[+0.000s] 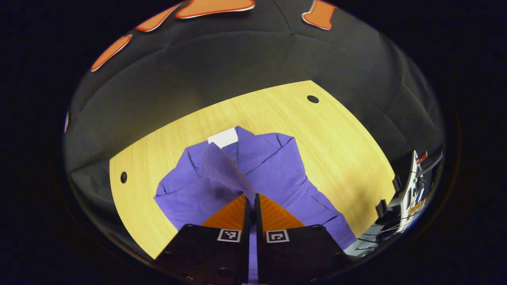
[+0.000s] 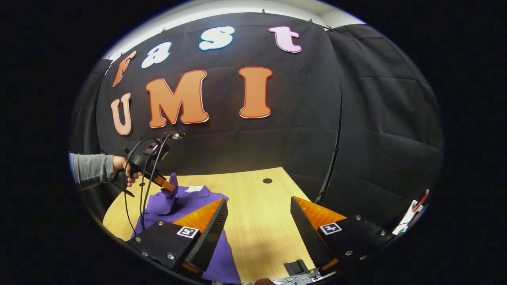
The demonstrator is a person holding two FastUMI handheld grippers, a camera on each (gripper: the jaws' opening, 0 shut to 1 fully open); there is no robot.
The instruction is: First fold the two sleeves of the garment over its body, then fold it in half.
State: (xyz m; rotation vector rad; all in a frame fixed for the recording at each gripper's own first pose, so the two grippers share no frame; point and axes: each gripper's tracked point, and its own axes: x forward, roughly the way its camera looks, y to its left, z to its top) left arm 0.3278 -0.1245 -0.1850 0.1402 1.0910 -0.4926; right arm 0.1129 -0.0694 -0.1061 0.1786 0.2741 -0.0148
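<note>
A purple garment with a white neck label lies spread on the wooden table. My left gripper is shut on the ribbed cuff of one sleeve, which is lifted off the table and drawn across the garment's body. In the right gripper view the left gripper is held by a hand in a grey sleeve, with the purple sleeve hanging from it over the garment. My right gripper is open above bare table, to the right of the garment.
Two round dark holes mark the table's far corners. Black cables trail from the left gripper. Equipment and wires stand off the table's right edge. A small black clip sits at the near table edge.
</note>
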